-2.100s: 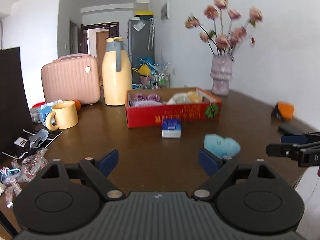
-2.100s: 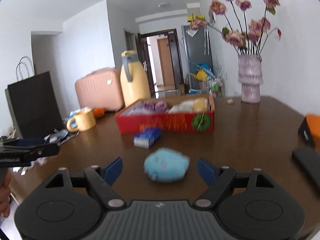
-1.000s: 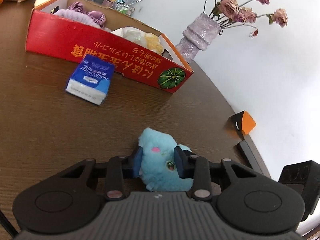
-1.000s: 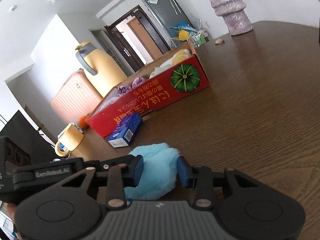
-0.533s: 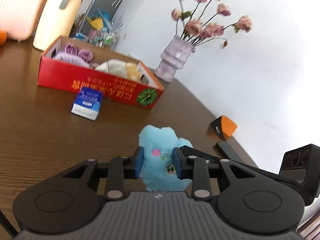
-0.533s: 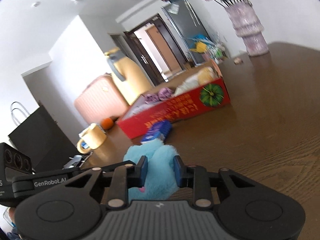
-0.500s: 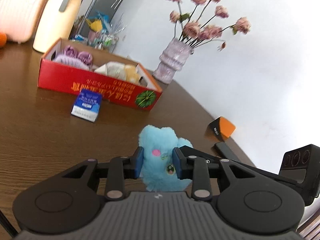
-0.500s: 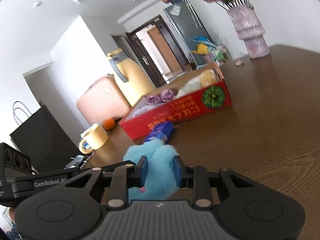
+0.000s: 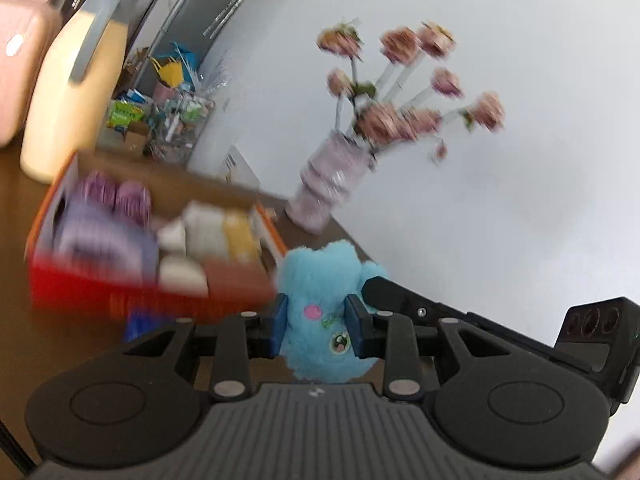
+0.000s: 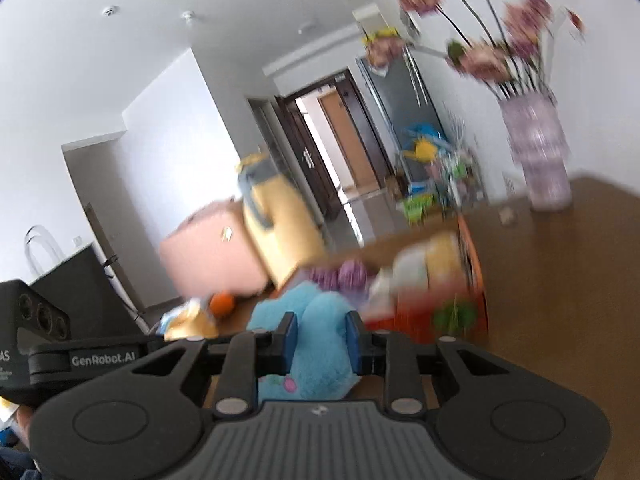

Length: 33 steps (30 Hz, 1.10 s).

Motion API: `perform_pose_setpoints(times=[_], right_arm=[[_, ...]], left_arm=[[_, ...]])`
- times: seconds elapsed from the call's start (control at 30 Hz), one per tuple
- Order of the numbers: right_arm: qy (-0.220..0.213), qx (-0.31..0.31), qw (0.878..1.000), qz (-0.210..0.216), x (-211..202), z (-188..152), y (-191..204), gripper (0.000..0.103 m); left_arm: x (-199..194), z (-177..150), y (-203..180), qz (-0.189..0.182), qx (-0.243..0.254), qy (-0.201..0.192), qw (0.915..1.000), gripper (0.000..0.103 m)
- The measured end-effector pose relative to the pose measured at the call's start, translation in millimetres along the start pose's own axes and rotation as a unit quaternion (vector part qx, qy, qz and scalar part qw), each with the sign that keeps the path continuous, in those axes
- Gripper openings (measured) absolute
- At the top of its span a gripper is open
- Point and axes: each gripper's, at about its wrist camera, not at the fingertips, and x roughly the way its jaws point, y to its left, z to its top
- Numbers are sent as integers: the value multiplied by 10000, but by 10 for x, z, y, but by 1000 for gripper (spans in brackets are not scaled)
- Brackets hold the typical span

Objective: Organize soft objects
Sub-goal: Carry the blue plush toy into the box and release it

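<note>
Both grippers carry the blue plush toy [image 9: 320, 312] toward the red cardboard box [image 9: 120, 280].

The left gripper [image 9: 316, 330] pinches the toy between its blue pads, and the right gripper [image 10: 320, 338], whose jaws have just been closing, squeezes the same toy from the other side. The toy hangs clear of the brown table [image 10: 560, 280], and the box lies ahead and below, left of the left gripper's tips. To do this well, I judge, keep both hands moving together, clear the near box wall, then lower the toy into the bare corner beside the yellow and white soft items [image 9: 224, 236] before letting go.
</note>
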Motion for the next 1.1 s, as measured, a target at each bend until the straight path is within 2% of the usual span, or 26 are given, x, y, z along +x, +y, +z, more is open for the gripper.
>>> perform_pose_setpoints(times=[0.13,0.27,0.43,0.5,0.57,0.63,0.7,0.9,1.0,1.1], right_arm=[[-24,-42,10000,-18,721,784,-164,22],[294,-67,9994,-155,1612,1306,-353,22],[860,85,9959,-263,2723,1455,-656,23],[1170,198,9924,-318,3107,1394,-791,23],[1530,218,9872,-389,3413,1293,-887,23],[2017,123,9780,-518,3690,1155,-955,23],[2294,60,9709,-678,3868,1050,-979,24],[2494,10,9660,-679,4056,987,-991,21],[2496,59,9655,-736,4117,997,-965,22],[2525,-99,9640,-833,4047,1030,-870,25]], left_arm=[[576,738,278,241,114,97,9996,31],[1118,1150,729,613,-14,310,9976,31],[1723,1264,1422,1055,-503,825,9897,31],[1905,1212,1600,1298,-498,1075,9844,31],[2107,1126,1729,1630,-375,1497,9745,28],[2165,1099,1831,1657,-417,1526,9734,28],[2179,1123,1882,1625,-478,1548,9733,28],[2196,1128,1917,1648,-475,1502,9737,28],[2092,1112,1763,1820,-95,1471,9722,30],[1834,1181,1529,1997,291,1261,9713,30]])
